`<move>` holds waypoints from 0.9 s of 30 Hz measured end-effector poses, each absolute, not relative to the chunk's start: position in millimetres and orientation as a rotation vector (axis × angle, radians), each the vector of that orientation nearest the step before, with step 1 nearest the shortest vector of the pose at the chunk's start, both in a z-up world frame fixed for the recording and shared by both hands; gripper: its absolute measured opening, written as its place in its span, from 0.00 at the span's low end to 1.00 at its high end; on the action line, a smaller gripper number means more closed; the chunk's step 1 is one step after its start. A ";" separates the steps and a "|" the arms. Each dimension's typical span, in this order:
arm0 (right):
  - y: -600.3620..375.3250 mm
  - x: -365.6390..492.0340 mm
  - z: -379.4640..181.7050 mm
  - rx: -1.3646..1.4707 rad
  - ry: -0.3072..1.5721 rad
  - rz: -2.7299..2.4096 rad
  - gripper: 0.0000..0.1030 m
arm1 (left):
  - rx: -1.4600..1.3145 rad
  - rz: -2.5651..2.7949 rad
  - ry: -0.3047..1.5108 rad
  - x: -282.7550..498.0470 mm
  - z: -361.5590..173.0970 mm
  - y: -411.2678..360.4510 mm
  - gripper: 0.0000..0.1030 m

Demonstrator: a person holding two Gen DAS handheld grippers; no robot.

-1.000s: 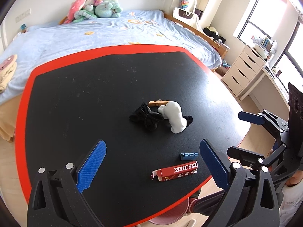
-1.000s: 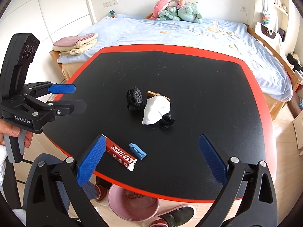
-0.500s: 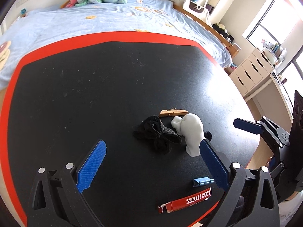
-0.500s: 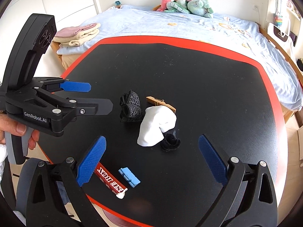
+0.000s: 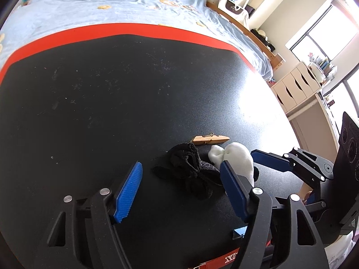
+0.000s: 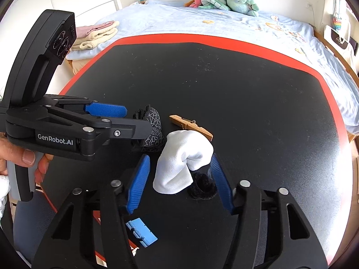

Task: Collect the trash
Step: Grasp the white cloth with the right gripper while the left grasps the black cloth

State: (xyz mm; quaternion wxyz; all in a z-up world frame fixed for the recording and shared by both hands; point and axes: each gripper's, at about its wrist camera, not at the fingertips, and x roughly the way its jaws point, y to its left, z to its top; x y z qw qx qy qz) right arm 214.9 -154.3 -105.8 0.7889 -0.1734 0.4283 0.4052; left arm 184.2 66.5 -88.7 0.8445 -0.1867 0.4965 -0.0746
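I am hovering over the black worktop [image 6: 246,85], near its front edge, both sets of jaws just closing but not gripping: my left gripper [image 5: 181,192] bracketing the black sock [image 5: 190,170], my right gripper [image 6: 179,181] bracketing the white sock [image 6: 181,159].

Left tool [image 5: 181,192] tilted steeply downward, jaws partly apart after just closing, pads pressing on nothing; right tool [image 6: 179,180] pitched likewise, jaws narrower, also just closing, not yet clamped; a hand [image 6: 16,157] grips the left handle
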 end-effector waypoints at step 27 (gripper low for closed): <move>-158.8 209.9 -92.8 -0.346 0.860 0.879 0.12 | -0.342 -0.173 1.012 184.8 -74.6 54.1 0.00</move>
